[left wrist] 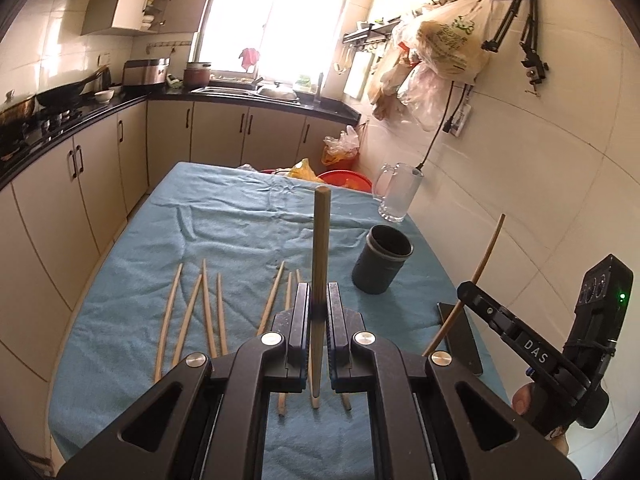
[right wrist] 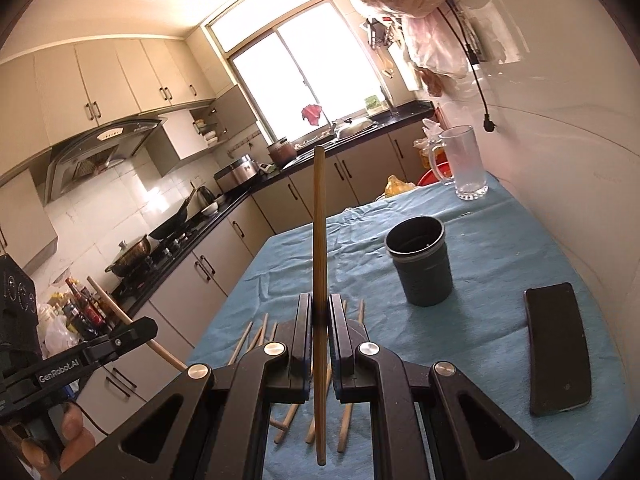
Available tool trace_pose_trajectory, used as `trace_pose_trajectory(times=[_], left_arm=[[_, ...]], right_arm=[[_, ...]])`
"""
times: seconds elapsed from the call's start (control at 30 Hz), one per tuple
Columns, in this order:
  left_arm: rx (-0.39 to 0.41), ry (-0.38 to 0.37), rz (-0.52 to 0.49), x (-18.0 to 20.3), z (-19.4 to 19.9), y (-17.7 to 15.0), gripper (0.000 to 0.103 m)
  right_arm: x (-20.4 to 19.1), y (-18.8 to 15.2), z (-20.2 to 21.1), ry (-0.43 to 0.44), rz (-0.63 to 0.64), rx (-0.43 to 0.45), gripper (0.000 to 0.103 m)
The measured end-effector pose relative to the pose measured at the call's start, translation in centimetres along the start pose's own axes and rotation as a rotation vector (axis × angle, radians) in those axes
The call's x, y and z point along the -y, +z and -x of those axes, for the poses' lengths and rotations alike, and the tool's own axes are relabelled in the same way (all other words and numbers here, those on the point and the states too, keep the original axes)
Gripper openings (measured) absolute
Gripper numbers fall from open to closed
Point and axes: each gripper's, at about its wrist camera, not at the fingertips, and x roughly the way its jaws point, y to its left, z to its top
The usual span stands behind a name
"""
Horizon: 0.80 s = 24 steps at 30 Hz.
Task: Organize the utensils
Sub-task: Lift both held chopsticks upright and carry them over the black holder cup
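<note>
**Two chopsticks up, the rest on the cloth**

So there's one wooden chopstick standing nearly upright, pinched around its lower third, thick squared end up top. A second chopstick is held the same way, longer-looking and slim, leaning a touch, with its narrow tip hanging low over the blue cloth. The loose chopsticks lie flat on the cloth, light wood, fanned out roughly side by side, some crossing near their ends. The dark round cup stands upright and looks empty, off to the right of that scatter and apart from it.
</note>
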Motion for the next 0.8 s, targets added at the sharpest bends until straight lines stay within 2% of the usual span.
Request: trace_pose_trajectory(times=[0.33, 0.8], left_arm=[[-0.01, -0.038, -0.061, 2.9, -1.5, 2.3, 0.006], [0.013, -0.105, -0.077, 5.9, -4.5, 8.6, 0.006]], right_arm=[[2.0, 1.8, 0.9, -0.033, -0.024, 0.044, 0.008], [3.7, 8.1, 0.2, -0.072, -0.022, 0.129, 0.008]])
